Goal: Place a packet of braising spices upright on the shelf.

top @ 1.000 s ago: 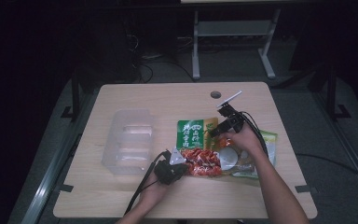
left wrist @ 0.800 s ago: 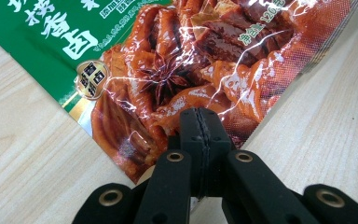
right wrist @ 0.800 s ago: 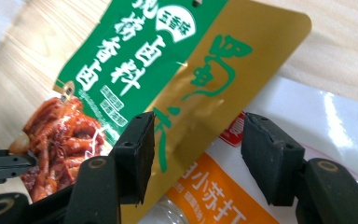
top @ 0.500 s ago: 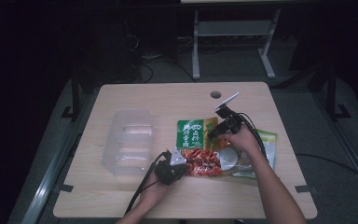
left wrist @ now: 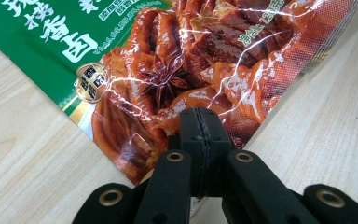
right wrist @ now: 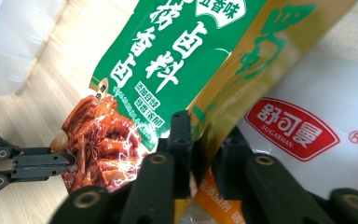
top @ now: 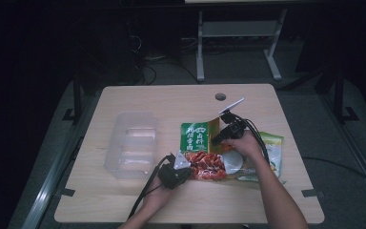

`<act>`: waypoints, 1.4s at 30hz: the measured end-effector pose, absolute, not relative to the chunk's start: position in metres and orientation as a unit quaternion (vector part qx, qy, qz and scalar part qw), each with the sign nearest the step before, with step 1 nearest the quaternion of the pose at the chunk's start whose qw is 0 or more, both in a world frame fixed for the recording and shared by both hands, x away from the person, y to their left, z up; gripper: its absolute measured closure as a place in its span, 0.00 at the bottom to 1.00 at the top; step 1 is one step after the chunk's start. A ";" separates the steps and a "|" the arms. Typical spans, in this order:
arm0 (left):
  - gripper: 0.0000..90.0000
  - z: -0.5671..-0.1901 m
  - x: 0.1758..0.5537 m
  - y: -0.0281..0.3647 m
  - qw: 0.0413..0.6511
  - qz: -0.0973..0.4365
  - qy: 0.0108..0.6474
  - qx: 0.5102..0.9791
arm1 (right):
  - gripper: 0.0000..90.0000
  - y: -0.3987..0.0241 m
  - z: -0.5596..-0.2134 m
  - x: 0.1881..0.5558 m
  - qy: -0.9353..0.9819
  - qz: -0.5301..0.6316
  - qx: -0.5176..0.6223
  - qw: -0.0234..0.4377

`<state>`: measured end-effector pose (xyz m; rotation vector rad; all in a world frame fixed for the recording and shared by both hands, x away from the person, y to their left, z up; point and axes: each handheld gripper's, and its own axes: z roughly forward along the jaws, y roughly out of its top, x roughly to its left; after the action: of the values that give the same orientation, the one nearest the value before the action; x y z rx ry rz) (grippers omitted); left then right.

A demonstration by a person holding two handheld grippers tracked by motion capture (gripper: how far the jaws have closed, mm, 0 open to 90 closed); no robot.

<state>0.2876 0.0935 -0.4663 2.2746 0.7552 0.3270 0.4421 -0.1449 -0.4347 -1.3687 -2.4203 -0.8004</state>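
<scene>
Near the table's [top: 124, 200] front edge, right of centre, a green-and-red seasoning packet [top: 201, 151] lies pinched at both ends — the left gripper [left wrist: 199, 122] clamped tight on its lower corner, the right gripper [right wrist: 204, 140], jaws just closing, narrow around its yellow side edge. A clear plastic container [top: 132, 143] sits toward the left edge.

We note a glossy seasoning packet [top: 201, 150], green at the top with white characters, its lower part printed with red-brown braised meat and star anise. It lies tilted, one yellow edge lifted, over a white packet [right wrist: 317, 126] on the worktop [top: 171, 100].
</scene>
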 end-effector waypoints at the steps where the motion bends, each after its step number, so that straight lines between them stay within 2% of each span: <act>1: 0.99 -0.466 0.288 0.094 0.354 0.128 0.291 0.880 | 0.92 -0.145 -0.435 0.442 -0.831 -0.276 -0.468 0.122; 6: 0.93 -0.465 0.291 0.098 0.361 0.111 0.303 0.875 | 0.99 -0.143 -0.429 0.438 -0.836 -0.289 -0.452 0.111; 17: 0.58 -0.457 0.296 0.108 0.400 0.089 0.342 0.846 | 1.00 -0.149 -0.399 0.419 -0.830 -0.360 -0.418 0.086; 18: 0.58 -0.455 0.296 0.110 0.406 0.085 0.348 0.841 | 1.00 -0.150 -0.395 0.416 -0.830 -0.367 -0.413 0.082; 22: 0.38 -0.453 0.299 0.114 0.433 0.080 0.364 0.821 | 1.00 -0.152 -0.381 0.401 -0.832 -0.394 -0.386 0.064; 23: 0.29 -0.452 0.299 0.115 0.438 0.079 0.370 0.815 | 1.00 -0.154 -0.375 0.389 -0.834 -0.409 -0.366 0.055; 26: 0.24 -0.450 0.300 0.117 0.453 0.074 0.382 0.802 | 1.00 -0.156 -0.370 0.380 -0.838 -0.421 -0.345 0.041; 29: 0.23 -0.450 0.303 0.119 0.474 0.057 0.398 0.783 | 1.00 -0.162 -0.363 0.360 -0.841 -0.449 -0.301 0.014; 37: 0.25 -0.455 0.307 0.120 0.485 0.030 0.403 0.775 | 1.00 -0.171 -0.360 0.345 -0.841 -0.473 -0.263 0.001; 38: 0.27 -0.456 0.307 0.120 0.490 0.021 0.399 0.775 | 1.00 -0.171 -0.361 0.344 -0.839 -0.479 -0.260 0.004; 39: 0.35 -0.458 0.309 0.121 0.498 -0.001 0.395 0.772 | 1.00 -0.170 -0.361 0.341 -0.838 -0.486 -0.248 0.006; 40: 0.41 -0.459 0.309 0.122 0.505 -0.008 0.389 0.770 | 1.00 -0.169 -0.361 0.339 -0.837 -0.487 -0.248 0.008; 41: 0.50 -0.459 0.309 0.122 0.505 -0.008 0.389 0.770 | 1.00 -0.169 -0.361 0.339 -0.837 -0.487 -0.248 0.008; 42: 0.50 -0.459 0.308 0.121 0.511 -0.010 0.390 0.766 | 1.00 -0.169 -0.361 0.338 -0.838 -0.488 -0.246 0.007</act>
<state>0.3077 0.1215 -0.4587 1.8437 0.9395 -0.0232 0.3381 -0.1688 -0.3609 -0.7688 -2.6204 -1.5266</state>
